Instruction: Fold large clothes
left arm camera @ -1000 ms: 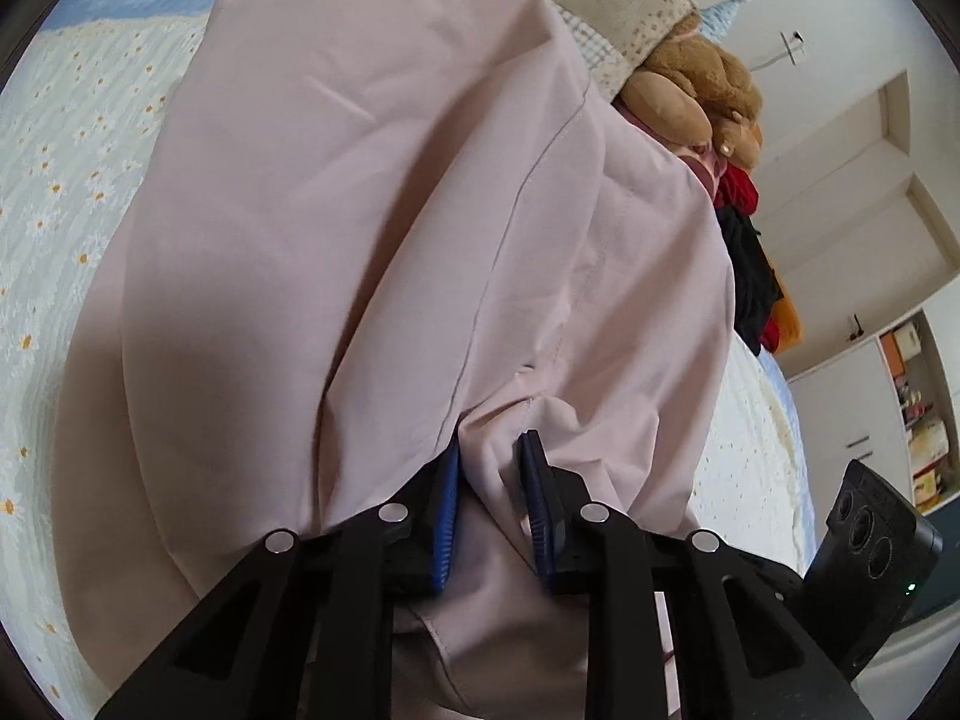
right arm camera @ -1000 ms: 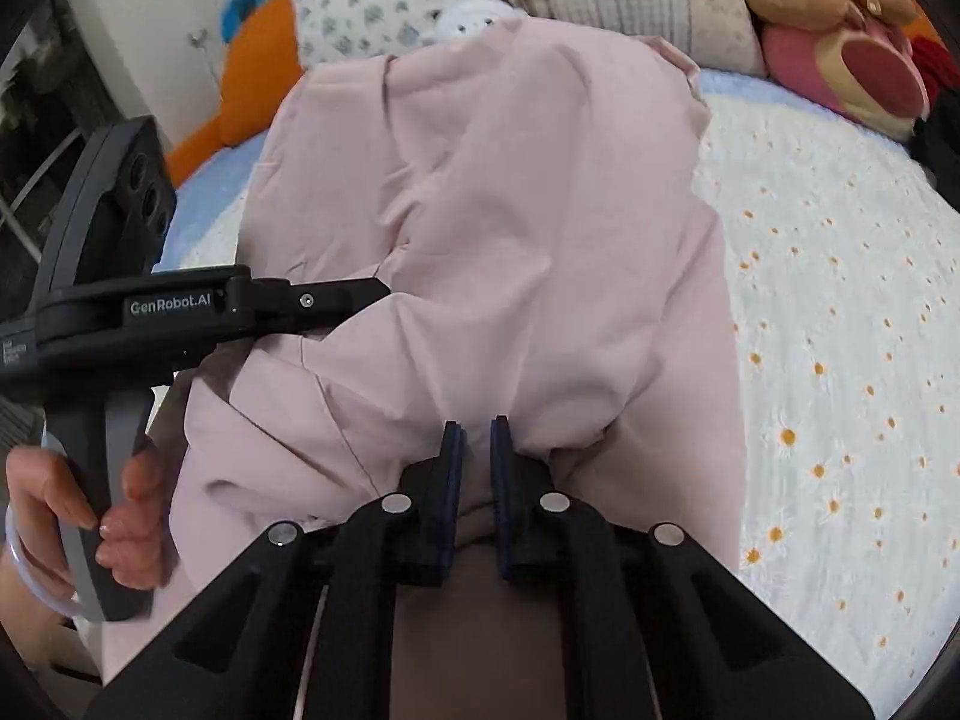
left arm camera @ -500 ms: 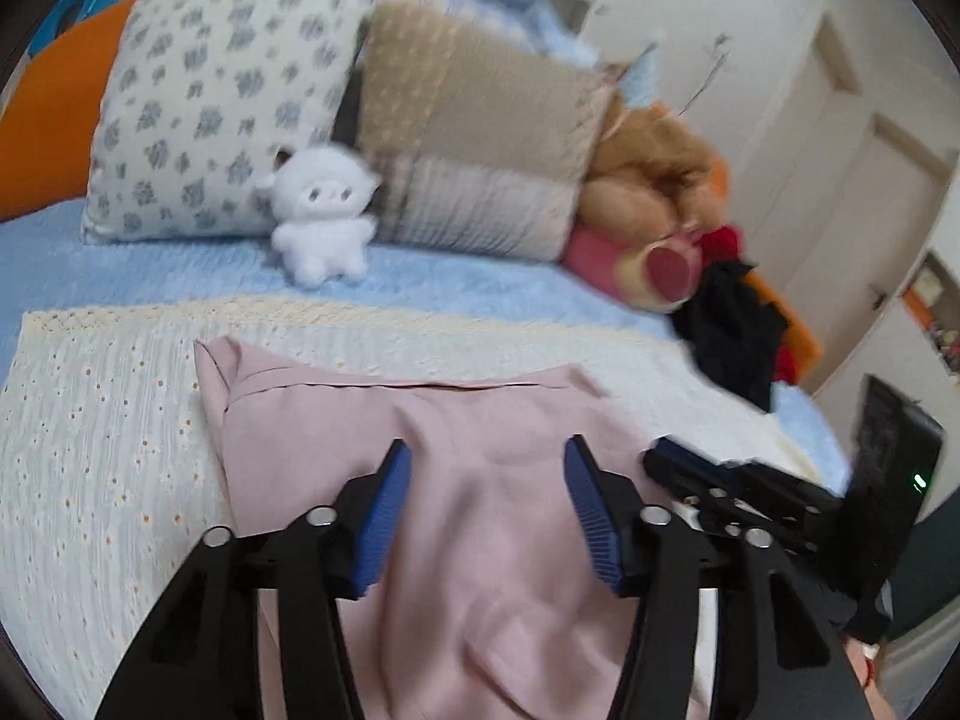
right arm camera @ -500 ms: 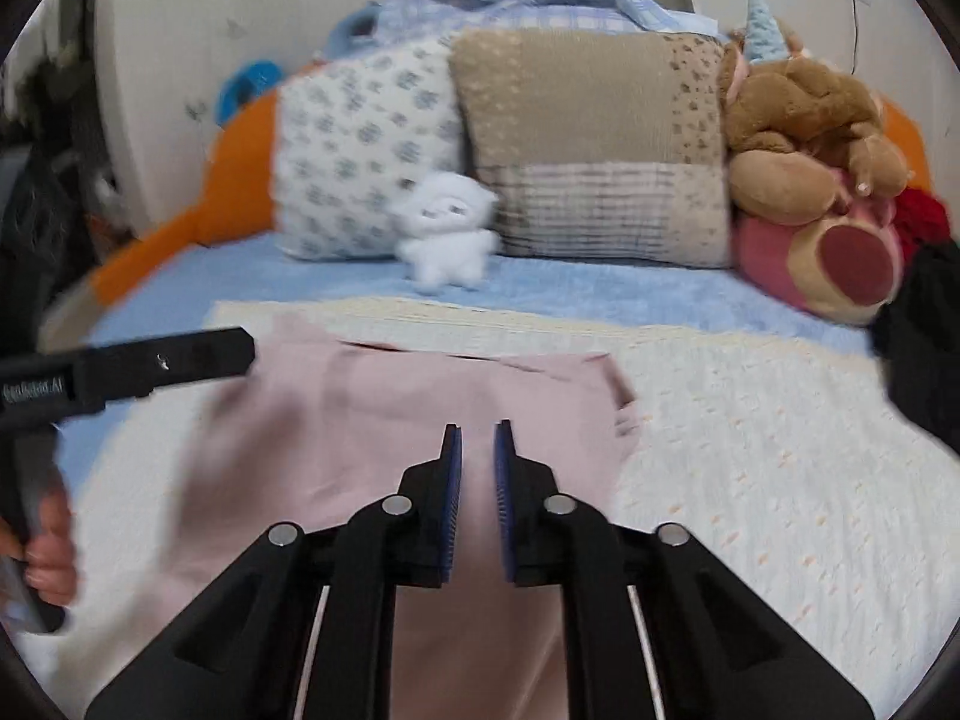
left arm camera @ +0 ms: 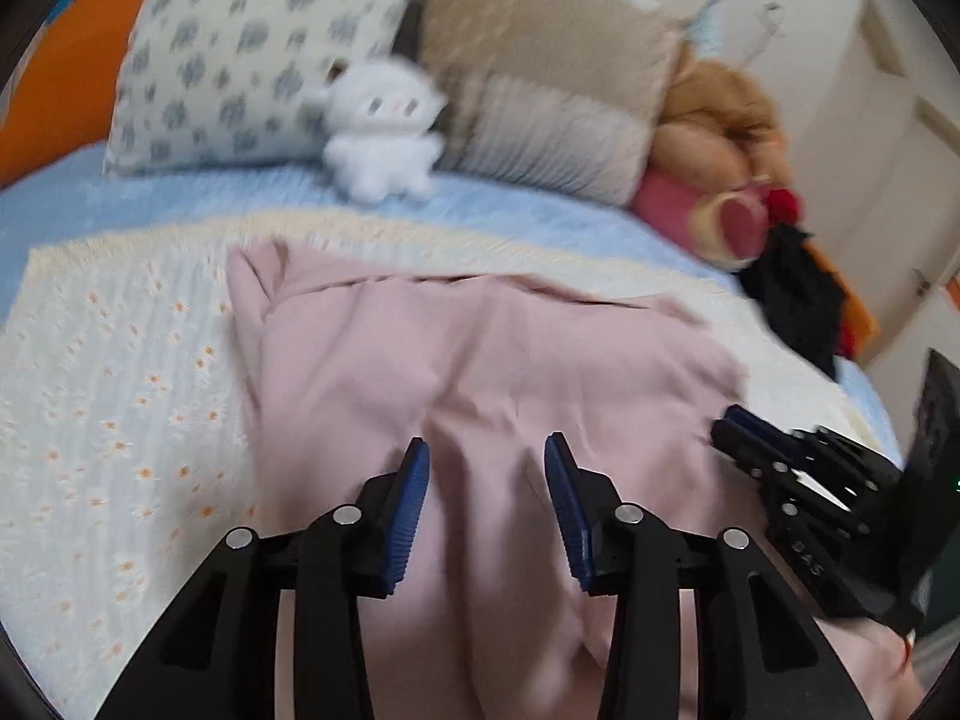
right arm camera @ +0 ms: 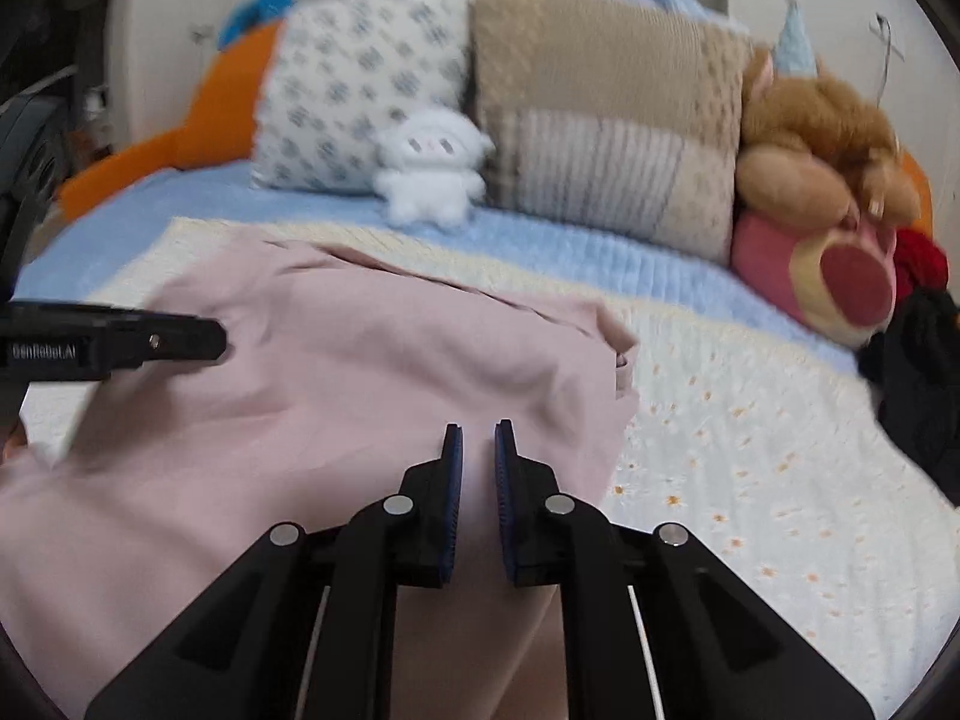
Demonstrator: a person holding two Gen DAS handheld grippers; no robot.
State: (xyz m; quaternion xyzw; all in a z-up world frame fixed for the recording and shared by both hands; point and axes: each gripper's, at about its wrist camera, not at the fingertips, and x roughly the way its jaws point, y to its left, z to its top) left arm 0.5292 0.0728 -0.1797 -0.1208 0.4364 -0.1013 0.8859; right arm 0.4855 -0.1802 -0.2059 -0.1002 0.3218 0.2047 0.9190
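A large pale pink garment [left arm camera: 480,348] lies folded and fairly flat on the cream daisy-print bedspread [left arm camera: 120,420]; its far folded edge faces the pillows. My left gripper [left arm camera: 487,444] hovers above the near part of the garment with its jaws closing; nothing is between the blue pads. In the right wrist view the same garment [right arm camera: 372,372] fills the lower left. My right gripper [right arm camera: 478,426] hangs over its right side with a narrow gap between the pads and no cloth in it. Each gripper shows in the other's view: the right gripper [left arm camera: 735,420], the left gripper [right arm camera: 204,339].
At the head of the bed stand a patterned white pillow [right arm camera: 360,90], a beige pillow [right arm camera: 600,120], a small white plush [right arm camera: 429,174], a brown bear [right arm camera: 822,138] and a pink plush [right arm camera: 828,276]. Dark clothes [right arm camera: 918,372] are piled at the right. Bare bedspread [right arm camera: 750,450] lies right of the garment.
A second ago both grippers were shut on the lifted pink cloth. The cloth now lies flat on the bed, both grippers have let go of it and risen, and the left jaws stand wider.
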